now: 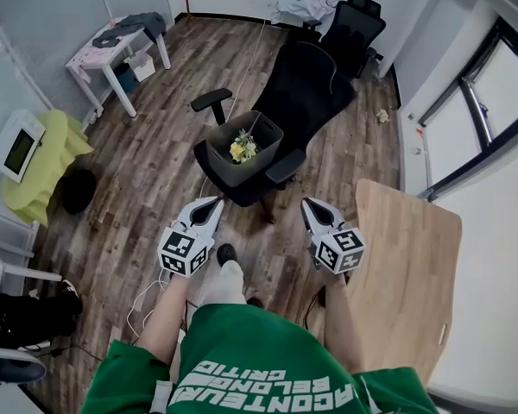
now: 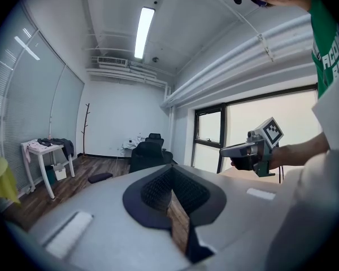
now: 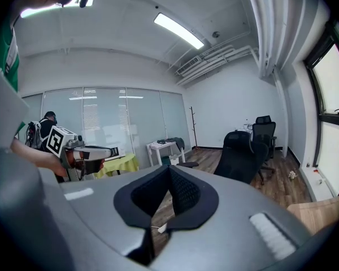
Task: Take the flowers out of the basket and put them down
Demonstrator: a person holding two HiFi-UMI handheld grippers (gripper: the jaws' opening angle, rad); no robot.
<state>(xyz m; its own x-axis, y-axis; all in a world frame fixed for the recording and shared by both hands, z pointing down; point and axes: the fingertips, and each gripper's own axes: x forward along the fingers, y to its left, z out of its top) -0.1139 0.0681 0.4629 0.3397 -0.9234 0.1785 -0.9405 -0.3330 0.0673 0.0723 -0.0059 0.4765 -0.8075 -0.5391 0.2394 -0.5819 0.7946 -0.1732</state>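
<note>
A grey basket point(image 1: 263, 136) stands on the seat of a black office chair point(image 1: 306, 84) in the head view, with yellow flowers point(image 1: 243, 147) inside it. My left gripper point(image 1: 214, 202) is shut and empty, a short way in front of the basket and lower left of it. My right gripper point(image 1: 308, 203) is shut and empty too, lower right of the basket. Neither touches the basket. The left gripper view shows its jaws point(image 2: 170, 193) closed, with the right gripper point(image 2: 237, 149) level beside it. In the right gripper view the closed jaws point(image 3: 169, 176) point at the chair point(image 3: 240, 154).
A wooden table point(image 1: 406, 266) lies to my right. At the back left stands a white side table point(image 1: 112, 46) with clothes on it. A second black chair point(image 1: 354, 20) is at the back. A yellow-covered stand point(image 1: 43, 166) is left. A white cable point(image 1: 142, 304) runs along the floor.
</note>
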